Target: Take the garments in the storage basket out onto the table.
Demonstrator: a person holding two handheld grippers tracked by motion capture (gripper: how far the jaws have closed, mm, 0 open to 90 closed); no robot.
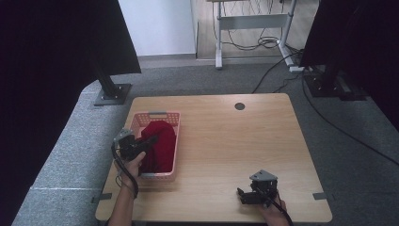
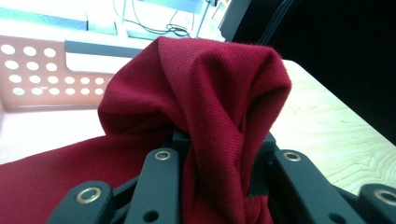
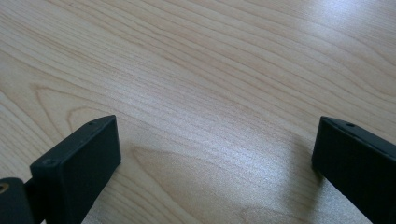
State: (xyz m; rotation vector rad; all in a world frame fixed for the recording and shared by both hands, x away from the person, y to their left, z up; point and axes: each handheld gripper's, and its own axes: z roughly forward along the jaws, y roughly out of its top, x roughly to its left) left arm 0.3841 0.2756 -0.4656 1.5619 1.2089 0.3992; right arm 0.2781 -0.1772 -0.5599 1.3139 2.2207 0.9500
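While the left gripper (image 1: 149, 141) pinches a fold of dark red knitted cloth (image 2: 205, 98) over the pink perforated plastic basket (image 1: 139, 121) at the bench's left, seemingly to lift it, the right gripper (image 1: 242, 195) rests near right, fingers open.

A lab or office-like recording room. A plain light-wood table (image 1: 244, 141) with a round cable port (image 1: 239, 106) stands on grey carpet (image 1: 61, 155). Black curtains (image 1: 51, 56) hang at both sides, and the one on the left stands on a metal floor stand (image 1: 112, 93). Behind the table, loose black cables (image 1: 263, 43) trail across the floor under a grey height-adjustable desk frame (image 1: 254, 21). A bare white wall (image 1: 157, 26) closes the back.
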